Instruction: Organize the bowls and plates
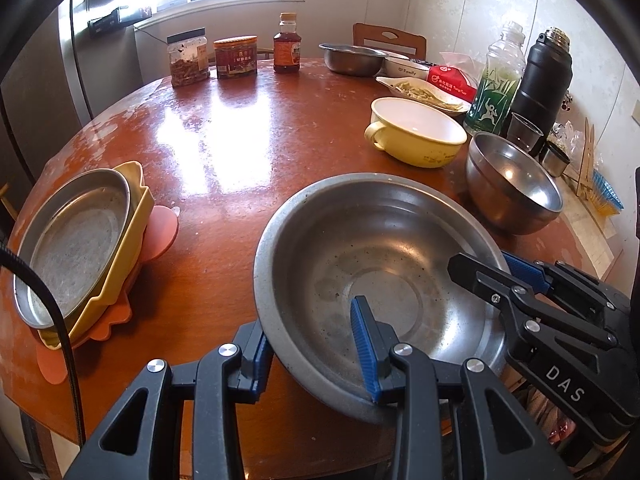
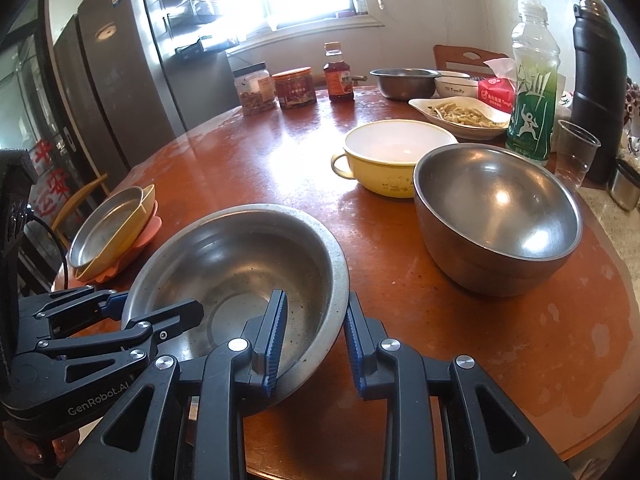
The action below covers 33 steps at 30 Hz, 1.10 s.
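The wide, shallow, dull stainless-steel basin point(image 1: 372, 280) sits on the near edge of the round reddish-brown wooden surface point(image 1: 224, 128), its near side overhanging slightly. Both sets of tongs straddle its rim. The left tongs point(image 1: 316, 344) have one blue pad inside the basin and one outside its wall; the wall looks caught between them, though contact of the outer pad cannot be confirmed from this angle. The right tongs point(image 2: 316, 344) stand likewise over the rim's right side, but a visible gap shows beside the outer pad, so they appear slack, not clamped.

Just beyond, to the right, stands a deep polished steel bowl point(image 2: 496, 216), and behind it a pale yellow handled bowl with white interior point(image 2: 392, 156). Well apart on the left edge rests a stack: a flat steel plate point(image 1: 76, 248) on a yellow dish on a pink mat.

Risks, as judged: the basin is thin-rimmed and smooth, and a one-sided hold could let it tip or slide off the edge. If lifted toward the deep bowl, a skewed rim may strike it. The plate stack also overhangs its side and would topple if bumped.
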{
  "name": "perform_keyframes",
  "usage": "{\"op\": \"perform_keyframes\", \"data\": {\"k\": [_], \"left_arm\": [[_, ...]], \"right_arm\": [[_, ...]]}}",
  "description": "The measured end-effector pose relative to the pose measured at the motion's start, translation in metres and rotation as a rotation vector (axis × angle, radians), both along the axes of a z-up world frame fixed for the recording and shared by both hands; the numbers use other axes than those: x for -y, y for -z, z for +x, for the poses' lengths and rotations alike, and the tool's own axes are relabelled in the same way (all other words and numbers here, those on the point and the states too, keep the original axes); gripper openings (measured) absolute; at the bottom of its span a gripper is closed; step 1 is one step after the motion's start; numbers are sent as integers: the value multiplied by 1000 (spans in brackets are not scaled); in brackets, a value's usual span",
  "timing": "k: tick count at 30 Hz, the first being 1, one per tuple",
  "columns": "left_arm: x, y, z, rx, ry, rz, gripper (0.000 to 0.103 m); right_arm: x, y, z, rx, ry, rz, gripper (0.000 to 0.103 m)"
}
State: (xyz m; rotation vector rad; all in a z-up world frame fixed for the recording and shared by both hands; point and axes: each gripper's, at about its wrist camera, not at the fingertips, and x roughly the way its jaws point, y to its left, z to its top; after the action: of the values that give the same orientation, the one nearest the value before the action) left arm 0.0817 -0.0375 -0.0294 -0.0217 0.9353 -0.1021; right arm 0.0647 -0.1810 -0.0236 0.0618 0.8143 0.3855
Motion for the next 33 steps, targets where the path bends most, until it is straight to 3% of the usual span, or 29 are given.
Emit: {"op": "perform_keyframes", "data": {"k": [10,14,33], "left_arm": [[1,-3,-1,3,-9,20,42],[0,-6,-2,15,-14,21,45],[-11,-22,-17,57,-59,30,54]], "right_arm": [[2,-2,0,-1,-5,18,39],[5,-4,0,1,9,24,50],[11,-15,-10,30,21,37,60]]}}
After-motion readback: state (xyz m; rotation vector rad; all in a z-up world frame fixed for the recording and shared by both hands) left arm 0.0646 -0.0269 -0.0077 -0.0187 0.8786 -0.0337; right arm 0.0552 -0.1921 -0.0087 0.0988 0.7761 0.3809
